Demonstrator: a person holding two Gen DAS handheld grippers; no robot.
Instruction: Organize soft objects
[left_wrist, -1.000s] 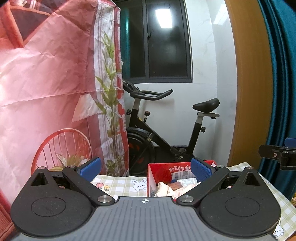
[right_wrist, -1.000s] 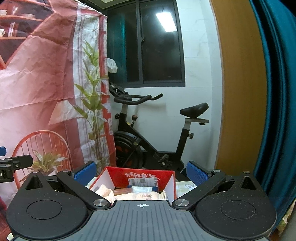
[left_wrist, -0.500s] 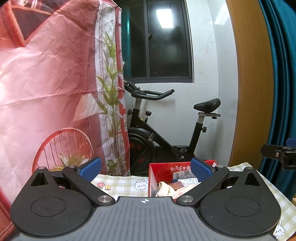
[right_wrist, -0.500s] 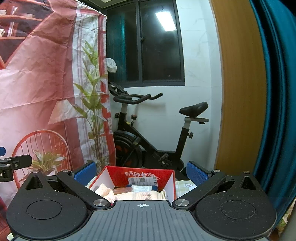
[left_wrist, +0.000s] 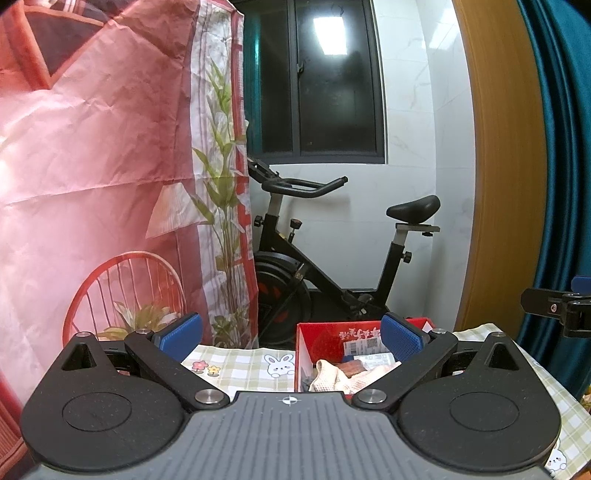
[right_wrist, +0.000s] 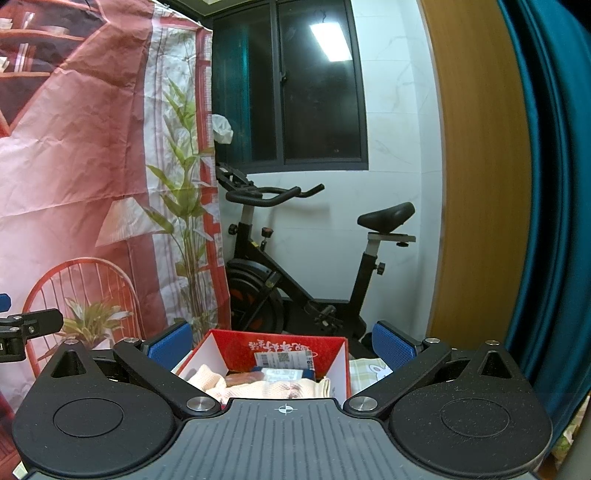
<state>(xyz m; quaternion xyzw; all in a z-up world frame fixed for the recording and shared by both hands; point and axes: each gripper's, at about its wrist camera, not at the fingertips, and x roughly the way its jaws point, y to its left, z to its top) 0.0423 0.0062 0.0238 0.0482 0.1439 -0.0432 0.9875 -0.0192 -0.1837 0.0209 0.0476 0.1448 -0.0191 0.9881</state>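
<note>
Cream waffle-knit cloths (right_wrist: 258, 387) lie bunched inside the red cardboard box with white inner walls (right_wrist: 280, 347), alongside a brown item and some labelled packets (print too small to read). That box stands on the desk covered with a green-checked cloth printed with rabbits and flowers (left_wrist: 243, 363), toward its far edge.

From the left wrist view the left gripper (left_wrist: 291, 334) hangs above the desk with its 2 blue-padded fingers (left_wrist: 179, 330) spread wide and nothing between them; the box sits ahead and to the right, partly behind the right-hand pad. The right gripper (right_wrist: 282, 338) is also wide apart and empty, aimed straight at the box, which fills the gap between its blue pads (right_wrist: 393, 343).

Each gripper shows at the edge of the other's view, so they are side by side, apart. Beyond the desk stands a black exercise bike (left_wrist: 332, 266) under a dark window (left_wrist: 325, 81), with a pink printed backdrop (left_wrist: 92, 166) on the left and a teal curtain (right_wrist: 546, 184) on the right
</note>
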